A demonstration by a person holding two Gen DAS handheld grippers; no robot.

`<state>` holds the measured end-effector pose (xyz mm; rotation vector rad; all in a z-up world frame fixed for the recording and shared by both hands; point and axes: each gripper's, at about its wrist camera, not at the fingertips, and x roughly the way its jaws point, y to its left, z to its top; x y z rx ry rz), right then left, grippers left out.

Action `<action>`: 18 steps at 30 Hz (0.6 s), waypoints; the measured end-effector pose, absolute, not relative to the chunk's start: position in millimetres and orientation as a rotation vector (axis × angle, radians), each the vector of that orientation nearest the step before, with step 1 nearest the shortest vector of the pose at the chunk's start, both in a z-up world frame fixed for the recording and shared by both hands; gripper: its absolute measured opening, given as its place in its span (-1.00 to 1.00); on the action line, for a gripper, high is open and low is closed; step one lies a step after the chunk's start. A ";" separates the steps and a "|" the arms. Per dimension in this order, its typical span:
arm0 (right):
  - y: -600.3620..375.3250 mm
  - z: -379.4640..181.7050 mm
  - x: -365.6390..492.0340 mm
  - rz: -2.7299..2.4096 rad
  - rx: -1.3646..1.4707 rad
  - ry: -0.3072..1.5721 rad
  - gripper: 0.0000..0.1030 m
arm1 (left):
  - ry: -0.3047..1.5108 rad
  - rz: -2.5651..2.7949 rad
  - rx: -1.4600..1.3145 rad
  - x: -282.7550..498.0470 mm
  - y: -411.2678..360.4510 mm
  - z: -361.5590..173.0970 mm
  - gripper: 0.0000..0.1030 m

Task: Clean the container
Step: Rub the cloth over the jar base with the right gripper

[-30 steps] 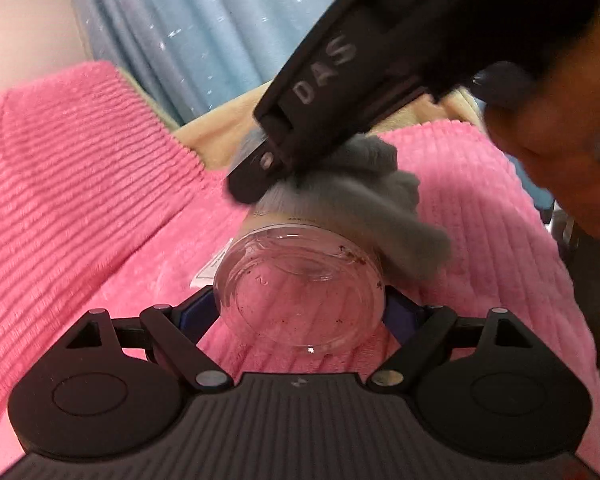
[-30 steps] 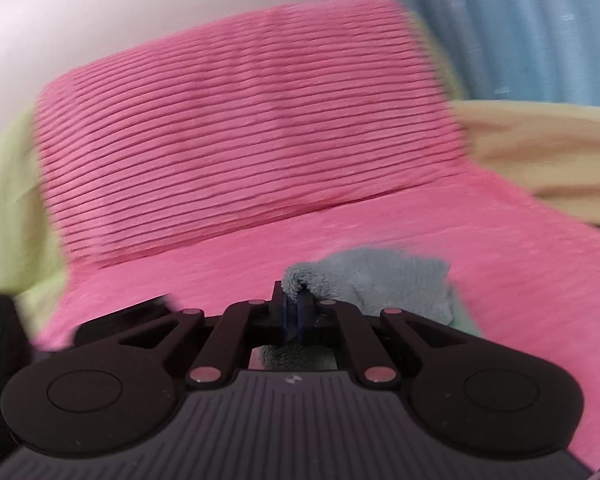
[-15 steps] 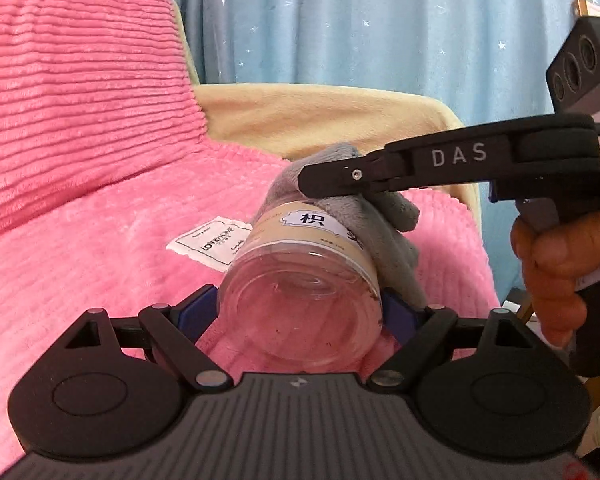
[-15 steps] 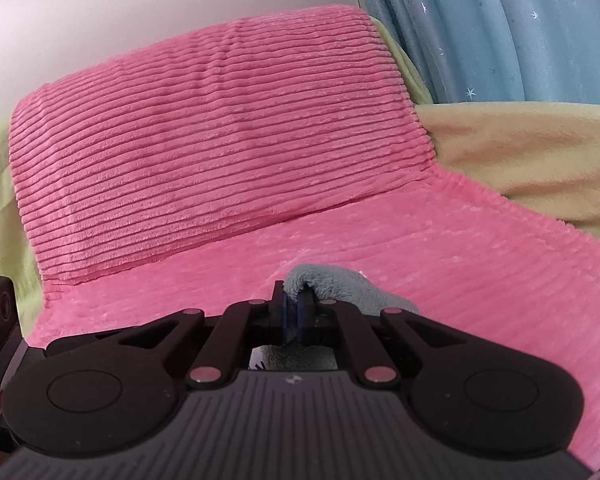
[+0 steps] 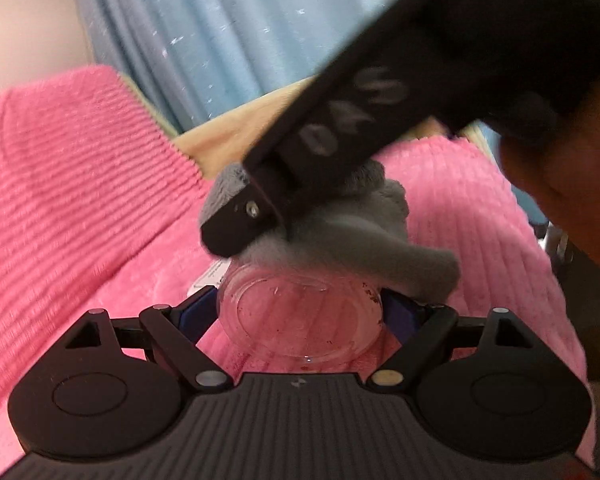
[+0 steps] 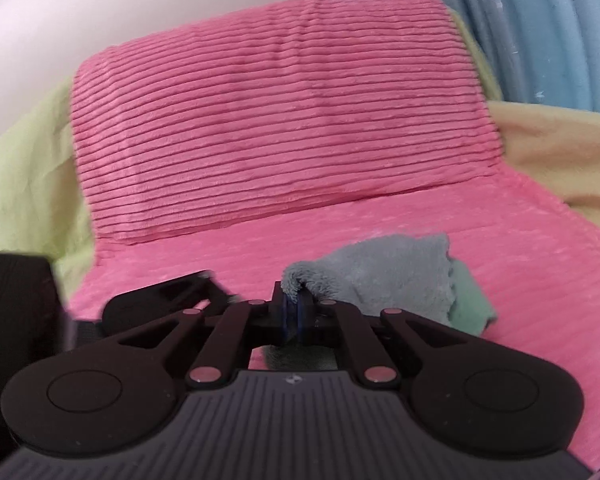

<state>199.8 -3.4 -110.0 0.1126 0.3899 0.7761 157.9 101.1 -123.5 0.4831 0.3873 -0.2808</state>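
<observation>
My left claw (image 5: 300,316) clamped on the clear jar (image 5: 300,316), my right claw (image 6: 295,314) pinching the grey cloth (image 6: 380,280), cloth pressed against the jar's top, pink blanket (image 5: 80,200) beneath.

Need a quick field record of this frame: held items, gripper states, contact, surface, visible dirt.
left gripper: shut on clear jar, base toward the camera
right gripper: shut on grey cloth
contact: cloth pressed on the jar's upper side, in the left wrist view
jar dirt: dark specks inside, near the right edge
jar label: hidden by the cloth
surface: pink ribbed blanket over a seat and its backrest
background: blue curtain, beige cover
person: one hand on the right gripper's handle
image quality: left wrist view motion-blurred
</observation>
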 end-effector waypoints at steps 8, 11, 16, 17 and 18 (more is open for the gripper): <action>-17.0 -114.8 218.6 0.654 0.183 0.373 -0.95 | 0.400 -0.303 0.374 165.2 108.6 -116.9 0.69; -16.7 -113.7 219.1 0.655 0.176 0.372 -0.96 | 0.450 -0.339 0.150 175.3 131.4 -109.6 0.71; -24.2 -115.9 216.0 0.656 0.183 0.371 -0.95 | 0.507 -0.366 -0.003 186.2 145.9 -113.1 0.72; -24.9 -116.8 215.0 0.655 0.183 0.370 -0.95 | 0.508 -0.365 -0.002 186.8 145.8 -113.1 0.72; -25.6 -118.3 212.8 0.654 0.183 0.369 -0.95 | 0.509 -0.364 -0.002 185.0 144.9 -113.6 0.71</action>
